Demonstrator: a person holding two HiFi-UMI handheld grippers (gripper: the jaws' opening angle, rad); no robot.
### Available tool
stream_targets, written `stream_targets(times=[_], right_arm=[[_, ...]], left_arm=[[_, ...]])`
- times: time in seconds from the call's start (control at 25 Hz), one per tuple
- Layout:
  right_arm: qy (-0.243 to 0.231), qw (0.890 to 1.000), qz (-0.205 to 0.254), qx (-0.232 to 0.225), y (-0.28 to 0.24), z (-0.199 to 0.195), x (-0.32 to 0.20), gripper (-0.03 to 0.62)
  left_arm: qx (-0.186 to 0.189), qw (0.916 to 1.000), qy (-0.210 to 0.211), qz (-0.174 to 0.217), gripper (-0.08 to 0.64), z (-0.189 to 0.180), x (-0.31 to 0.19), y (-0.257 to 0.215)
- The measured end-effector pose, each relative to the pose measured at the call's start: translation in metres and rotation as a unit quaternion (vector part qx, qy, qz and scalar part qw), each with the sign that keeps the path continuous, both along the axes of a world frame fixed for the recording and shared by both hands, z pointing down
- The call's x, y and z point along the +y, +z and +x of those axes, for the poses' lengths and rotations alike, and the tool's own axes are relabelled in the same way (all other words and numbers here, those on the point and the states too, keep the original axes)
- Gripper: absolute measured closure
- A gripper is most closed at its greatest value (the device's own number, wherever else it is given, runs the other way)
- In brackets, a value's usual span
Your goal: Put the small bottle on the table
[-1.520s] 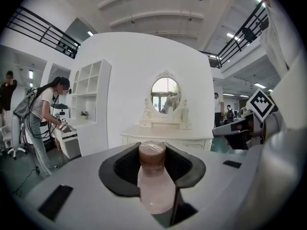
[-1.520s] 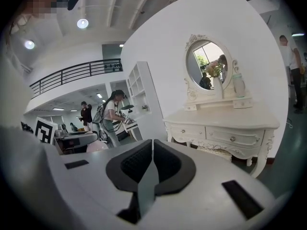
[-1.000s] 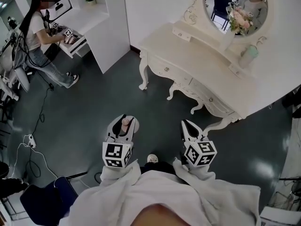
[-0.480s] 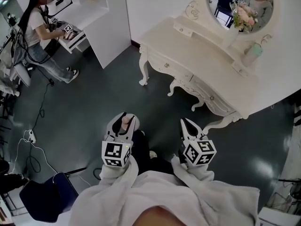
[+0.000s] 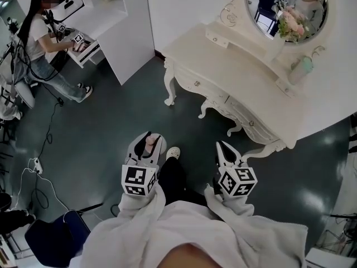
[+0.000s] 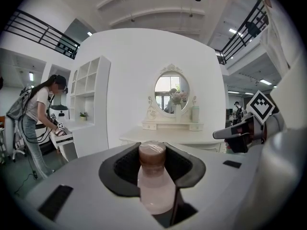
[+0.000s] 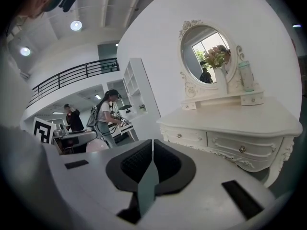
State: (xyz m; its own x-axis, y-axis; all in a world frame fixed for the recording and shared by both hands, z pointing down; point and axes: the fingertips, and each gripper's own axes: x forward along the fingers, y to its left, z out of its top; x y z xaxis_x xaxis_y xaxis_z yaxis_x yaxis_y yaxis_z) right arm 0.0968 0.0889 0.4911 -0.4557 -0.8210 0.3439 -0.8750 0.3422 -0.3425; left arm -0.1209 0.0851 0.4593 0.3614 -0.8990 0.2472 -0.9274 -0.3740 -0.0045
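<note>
Head view: L claw point(image 5: 146, 140) sat low, centre-left, over the dark floor point(image 5: 100, 133), clamped on the small bottle point(image 5: 149, 143), which showed pinkish between the jaws. R claw point(image 5: 225, 151) was level w/ it on the other side of my legs, well apart from L and nearer the white counter point(image 5: 234, 66). The bottle was held in the air, well short of the counter. The counter carried an oval mirror point(image 5: 285, 7), and a pale green bottle point(image 5: 302, 68) stood on its back ledge. A person point(image 5: 39, 35) stood at a white shelf unit point(image 5: 125, 32), upper left.

L claw view: both dark pads point(image 6: 120, 169) pressed on the bottle's neck and shoulder. Brown cap point(image 6: 152, 152) was on top, pale pink body below. Counter and mirror lay straight ahead, far off. R claw showed at the right edge w/ its marker cube point(image 6: 261, 107).

R claw view: jaws together, pads meeting along a thin line, nothing between them. Counter was to the right, w/ its knobbed drawers point(image 7: 240, 147) facing the camera.
</note>
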Motion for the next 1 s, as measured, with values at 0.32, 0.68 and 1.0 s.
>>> stream_targets(times=[0.32, 0.68, 1.0], right_arm=[[0.004, 1.000, -0.007, -0.004, -0.006, -0.008, -0.058, 0.555], [0.013, 1.000, -0.005, -0.007, -0.015, -0.028, -0.123, 0.555], [0.026, 1.000, -0.009, -0.007, -0.014, -0.041, -0.167, 0.555]], left_arm=[[-0.006, 0.9997, 0.022, 0.001, 0.417, 0.006, -0.063, -0.010], [-0.006, 0.9995, 0.032, 0.001, 0.417, -0.013, -0.130, -0.016], [-0.001, 0.9990, 0.044, 0.001, 0.417, -0.027, -0.178, -0.014]])
